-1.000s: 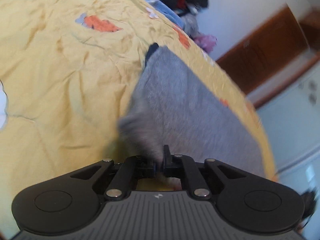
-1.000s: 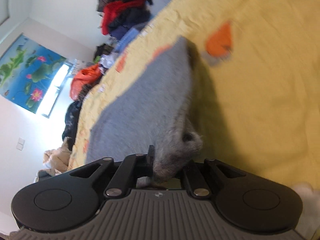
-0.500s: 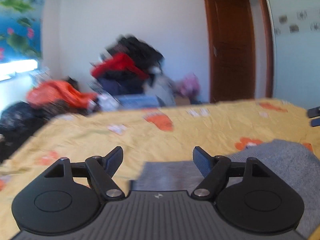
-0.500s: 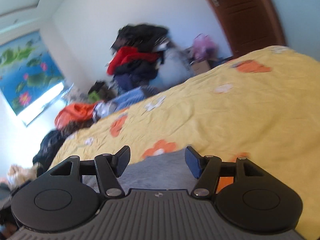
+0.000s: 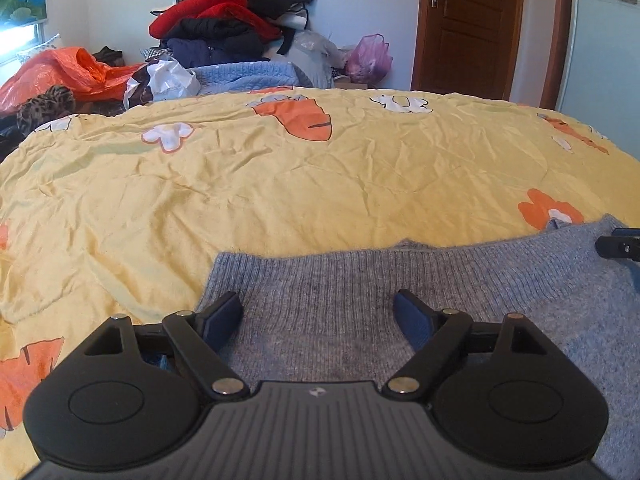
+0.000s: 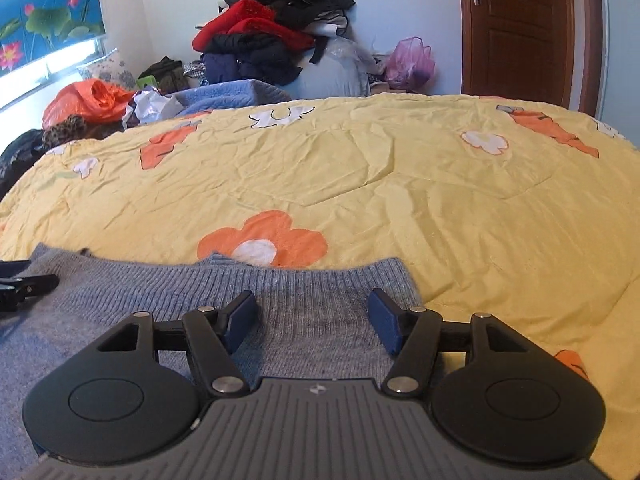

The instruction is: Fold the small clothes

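Note:
A grey knit sweater (image 5: 340,272) lies flat on the yellow bedspread (image 5: 280,184), its ribbed edge facing away from me. My left gripper (image 5: 318,304) hovers over the sweater's left part; its jaws are opening, and nothing is pinched between the blue pads. Over the sweater's (image 6: 180,284) right corner, my right gripper (image 6: 312,304) stands open with only flat knit beneath it. Each view catches a finger of the other gripper at its edge: the right gripper (image 5: 620,246) and the left gripper (image 6: 24,284).
The bedspread (image 6: 400,184) with orange and white flowers stretches far ahead. Behind the bed rises a pile of clothes (image 5: 232,12), with an orange bag (image 5: 60,72) to the left and a pink bag (image 5: 368,58) to the right. A brown door (image 6: 520,28) stands at the back right.
Both grippers held bunched grey knit a second ago. They have let go, opened and rolled level, and the sweater now lies flat beneath them.

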`<control>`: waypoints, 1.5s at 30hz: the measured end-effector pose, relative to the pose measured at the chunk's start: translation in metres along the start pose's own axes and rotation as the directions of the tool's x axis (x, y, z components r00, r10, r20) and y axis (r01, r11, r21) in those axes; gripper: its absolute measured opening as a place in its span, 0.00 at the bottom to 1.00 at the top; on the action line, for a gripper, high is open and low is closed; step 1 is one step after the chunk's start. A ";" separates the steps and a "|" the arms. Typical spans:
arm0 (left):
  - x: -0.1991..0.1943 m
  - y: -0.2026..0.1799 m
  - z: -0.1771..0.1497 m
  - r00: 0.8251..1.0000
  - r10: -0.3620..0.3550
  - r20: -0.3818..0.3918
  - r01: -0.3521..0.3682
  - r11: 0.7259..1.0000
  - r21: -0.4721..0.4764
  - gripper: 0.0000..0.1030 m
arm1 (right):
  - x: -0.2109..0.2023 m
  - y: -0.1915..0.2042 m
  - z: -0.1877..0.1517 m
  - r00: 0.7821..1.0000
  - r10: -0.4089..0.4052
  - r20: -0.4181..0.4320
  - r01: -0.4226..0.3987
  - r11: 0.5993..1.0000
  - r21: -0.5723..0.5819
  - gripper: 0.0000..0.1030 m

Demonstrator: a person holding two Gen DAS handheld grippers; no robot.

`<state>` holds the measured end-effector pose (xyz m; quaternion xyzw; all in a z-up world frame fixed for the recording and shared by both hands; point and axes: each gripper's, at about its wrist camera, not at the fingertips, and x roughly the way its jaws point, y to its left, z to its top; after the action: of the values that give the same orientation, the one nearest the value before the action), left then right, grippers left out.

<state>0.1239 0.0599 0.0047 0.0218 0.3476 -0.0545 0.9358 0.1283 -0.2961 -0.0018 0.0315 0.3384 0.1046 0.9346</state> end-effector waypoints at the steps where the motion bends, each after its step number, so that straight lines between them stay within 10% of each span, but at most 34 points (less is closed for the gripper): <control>1: -0.004 -0.001 0.001 1.000 0.022 0.008 -0.022 1.000 -0.007 0.83 | -0.001 0.002 0.001 1.000 -0.010 -0.002 0.010 1.000 -0.008 0.63; 4: -0.037 -0.014 -0.006 0.985 0.162 0.056 -0.162 0.987 -0.008 0.81 | -0.030 0.006 0.000 0.999 -0.024 0.040 0.021 0.997 0.077 0.66; 8: -0.081 -0.042 -0.021 0.993 0.034 0.115 -0.035 0.999 0.005 0.82 | -0.068 0.021 -0.022 0.991 0.095 0.093 -0.106 0.987 0.121 0.76; 16: -0.051 -0.031 -0.038 0.999 0.008 0.038 -0.006 0.998 -0.064 0.89 | -0.062 0.044 -0.049 0.996 0.014 0.085 -0.010 0.998 -0.055 0.76; 45: -0.093 -0.038 -0.052 0.992 0.093 0.082 -0.093 0.996 -0.005 0.90 | -0.111 0.054 -0.079 1.000 0.013 0.017 -0.012 0.996 -0.090 0.86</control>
<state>0.0161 0.0340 0.0262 0.0352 0.3073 -0.0117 0.9509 -0.0146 -0.2683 0.0140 -0.0075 0.3248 0.1252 0.9374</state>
